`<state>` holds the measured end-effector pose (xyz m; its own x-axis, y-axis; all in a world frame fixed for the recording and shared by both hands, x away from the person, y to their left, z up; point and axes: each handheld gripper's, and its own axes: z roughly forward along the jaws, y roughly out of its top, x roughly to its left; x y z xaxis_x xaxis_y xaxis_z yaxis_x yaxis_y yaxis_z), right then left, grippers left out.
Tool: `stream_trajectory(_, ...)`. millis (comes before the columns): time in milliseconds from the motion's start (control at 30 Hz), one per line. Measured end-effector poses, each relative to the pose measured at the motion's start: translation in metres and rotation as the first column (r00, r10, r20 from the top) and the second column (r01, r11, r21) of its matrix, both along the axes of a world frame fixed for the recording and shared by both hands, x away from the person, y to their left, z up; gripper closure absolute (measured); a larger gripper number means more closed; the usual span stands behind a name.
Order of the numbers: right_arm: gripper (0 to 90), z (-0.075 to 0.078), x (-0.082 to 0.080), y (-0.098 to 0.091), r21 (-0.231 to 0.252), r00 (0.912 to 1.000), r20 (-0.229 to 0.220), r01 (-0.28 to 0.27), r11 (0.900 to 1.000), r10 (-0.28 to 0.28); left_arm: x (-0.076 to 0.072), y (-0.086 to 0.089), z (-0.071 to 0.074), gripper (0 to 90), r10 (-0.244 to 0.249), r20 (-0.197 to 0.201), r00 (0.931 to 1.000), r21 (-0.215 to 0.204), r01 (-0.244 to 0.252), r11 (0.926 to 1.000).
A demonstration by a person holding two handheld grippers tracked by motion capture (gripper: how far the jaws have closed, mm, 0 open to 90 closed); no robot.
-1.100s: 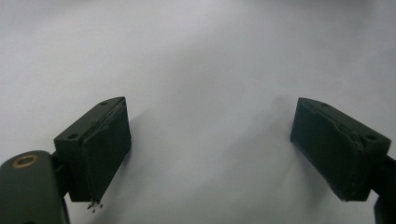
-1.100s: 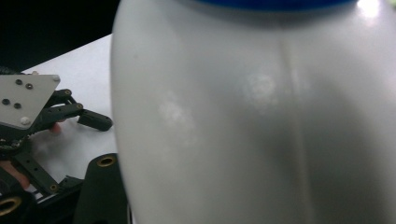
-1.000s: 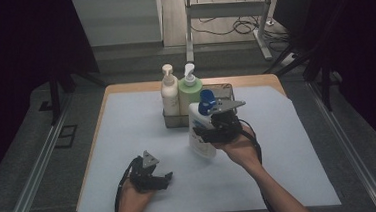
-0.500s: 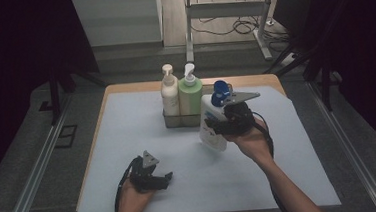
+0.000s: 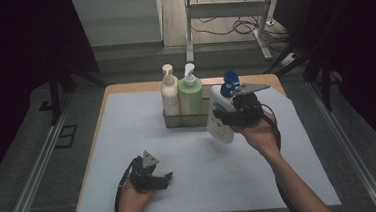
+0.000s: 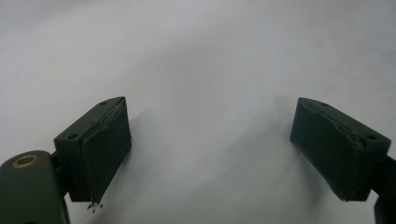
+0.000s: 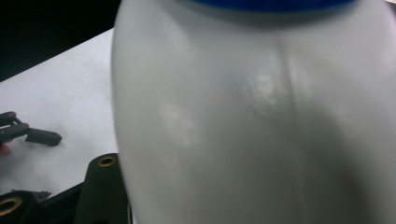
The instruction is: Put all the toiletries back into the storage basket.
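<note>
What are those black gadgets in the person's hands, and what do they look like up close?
Both are black handheld grippers. The left gripper has two blocky jaws faced with worn dark pads, a brass-coloured screw, and a grey three-cornered plate on top. The right gripper has one too. A black cable trails from each. The forearms are bare.

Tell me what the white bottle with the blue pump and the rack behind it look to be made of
White bottle: probably plastic, smooth and slightly glossy; the right gripper view shows soft highlights and a faint moulded seam on its wall. Its blue pump also looks like plastic. Rack: seems to be metal, grey with a dull sheen, though it is too small to be sure.
</note>
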<state>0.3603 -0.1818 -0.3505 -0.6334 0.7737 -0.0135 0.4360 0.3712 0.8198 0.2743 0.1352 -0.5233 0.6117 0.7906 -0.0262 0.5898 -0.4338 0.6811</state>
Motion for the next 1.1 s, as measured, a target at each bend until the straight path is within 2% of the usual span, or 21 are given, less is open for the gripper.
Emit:
stream_trajectory(667,40.6,0.014,0.028,0.002,-0.014,0.9989,0.023,0.041,0.999,-0.041,0.0,0.0,0.0,12.1,0.0,0.001,1.0,-0.002,0.0,1.0)
stream_trajectory(1100,40.7,0.016,0.051,0.006,-0.011,0.9978,0.01,0.066,0.9977,-0.066,0.0,0.0,0.0,12.1,0.0,0.0,1.0,-0.001,0.0,1.0)
